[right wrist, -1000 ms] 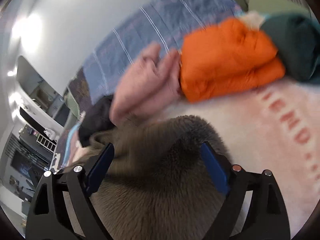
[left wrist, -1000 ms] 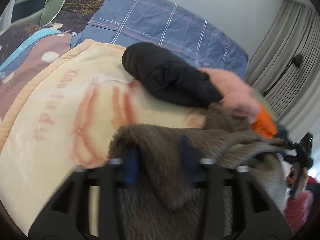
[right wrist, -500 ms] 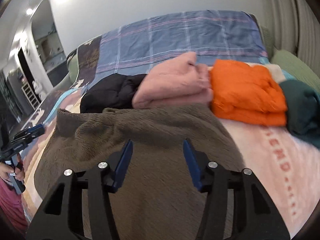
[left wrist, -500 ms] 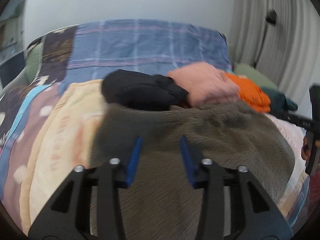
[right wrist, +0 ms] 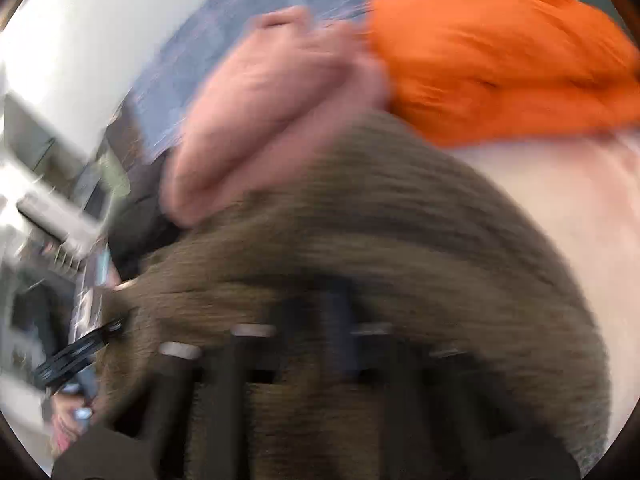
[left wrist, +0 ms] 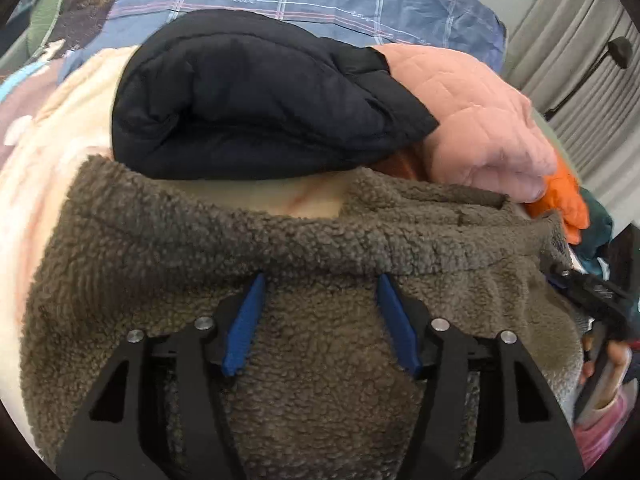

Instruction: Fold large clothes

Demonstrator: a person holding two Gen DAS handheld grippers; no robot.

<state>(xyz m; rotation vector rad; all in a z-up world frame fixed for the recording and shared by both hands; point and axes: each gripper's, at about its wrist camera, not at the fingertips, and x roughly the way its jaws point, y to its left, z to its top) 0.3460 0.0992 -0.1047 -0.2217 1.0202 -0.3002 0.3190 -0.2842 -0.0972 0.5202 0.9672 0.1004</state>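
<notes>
Left claw [left wrist: 320, 284] released, just opening, fleece [left wrist: 320, 240] beneath; right claw [right wrist: 320, 320] clenched over fleece.

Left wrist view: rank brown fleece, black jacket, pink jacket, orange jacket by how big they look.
1. brown fleece, fills the lower frame, but it is nearest the camera
2. black jacket
3. pink jacket, partly hidden behind the black one
4. orange jacket, only a sliver shows, so its true size is unsure
</notes>
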